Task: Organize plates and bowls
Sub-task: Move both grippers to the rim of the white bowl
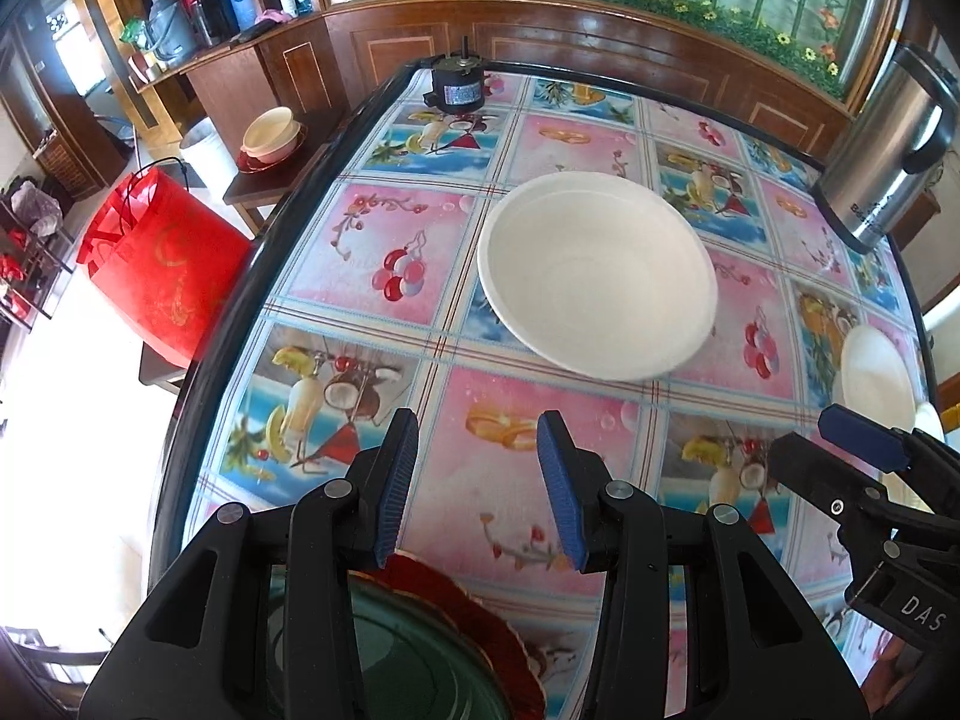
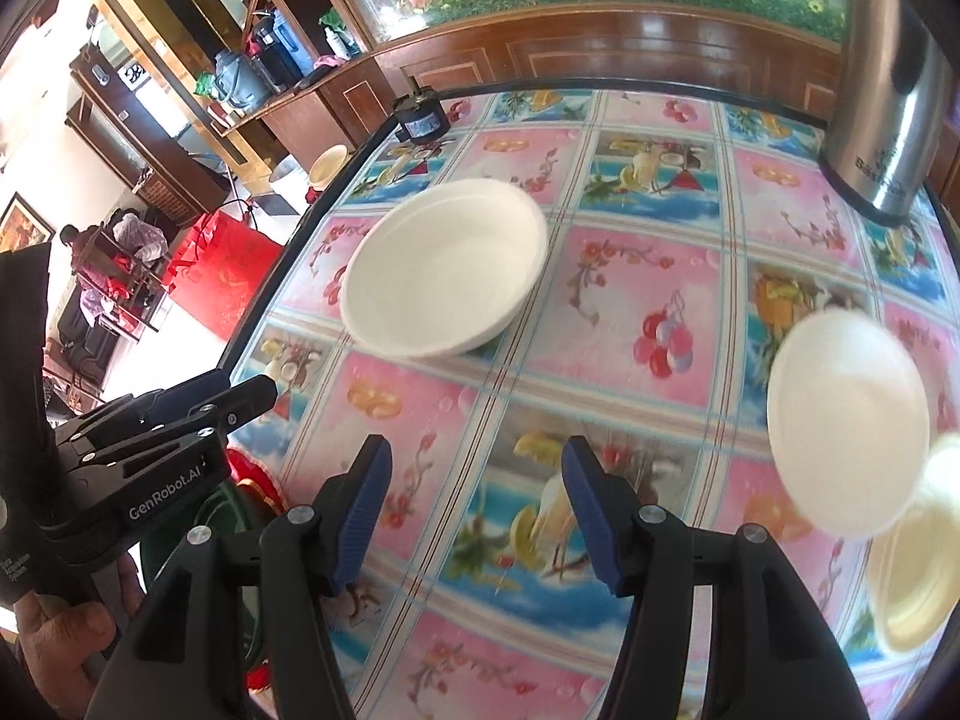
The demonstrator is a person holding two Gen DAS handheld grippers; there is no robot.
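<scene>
- Both tongs gape, clamping nothing: left gripper (image 1: 477, 489), lettered "GenRobot.AI"; right gripper (image 2: 477, 516), lettered "DAS".
- Large white bowl (image 1: 597, 276) sits frame centre; small white bowl (image 2: 849, 420) right.

My left gripper (image 1: 477, 489) hangs with its jaws spread wide, nothing between the blue pads (image 1: 396, 486). My right gripper (image 2: 474, 519) sits beside it, jaws equally apart and empty. A bare hand (image 2: 57, 642), probably my left, grips the left handle.
</scene>
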